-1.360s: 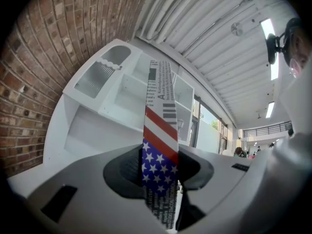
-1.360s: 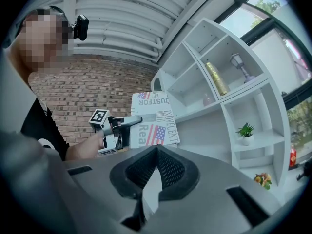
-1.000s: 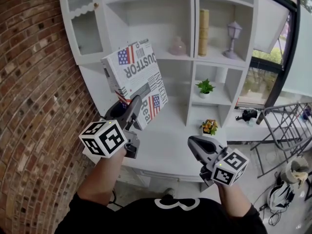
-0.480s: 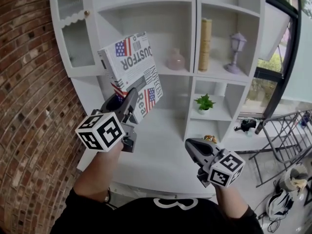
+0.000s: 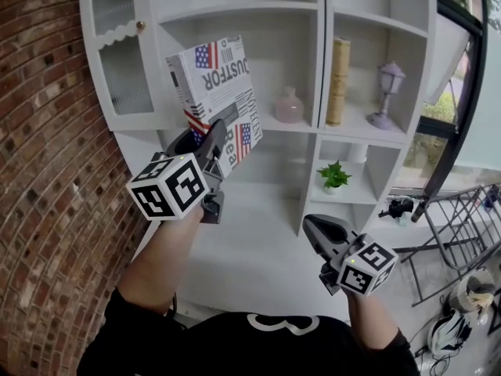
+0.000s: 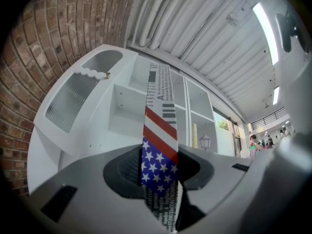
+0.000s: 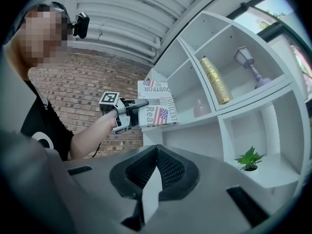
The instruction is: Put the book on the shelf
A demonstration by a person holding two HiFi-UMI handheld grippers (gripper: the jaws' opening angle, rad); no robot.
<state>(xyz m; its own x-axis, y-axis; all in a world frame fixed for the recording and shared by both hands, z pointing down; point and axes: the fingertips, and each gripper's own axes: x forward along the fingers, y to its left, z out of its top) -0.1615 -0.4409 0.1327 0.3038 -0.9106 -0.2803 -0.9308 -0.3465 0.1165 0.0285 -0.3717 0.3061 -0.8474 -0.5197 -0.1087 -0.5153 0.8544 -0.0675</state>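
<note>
The left gripper [image 5: 211,143] has its jaws clamped on the lower edge of the book [image 5: 219,84] and holds it upright in the air before the shelf unit [image 5: 235,10]. It is not yet on a shelf, and the low grip likely leaves its top free to slide in. The wide compartment behind it holds only a pink vase [image 5: 289,106]. The next holds a tall yellow object [image 5: 338,81] and a small lantern [image 5: 387,92], with a potted plant [image 5: 334,177] below. The right gripper [image 5: 315,232] hangs low — jaws closed on nothing.

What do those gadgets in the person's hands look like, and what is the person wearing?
The left gripper and right gripper are grey tools with two tapered jaws lined with black ribbed pads. Each carries a white cube printed with black square markers. No cables show. The person wears a black short-sleeved top with a white mark at the chest.
</note>
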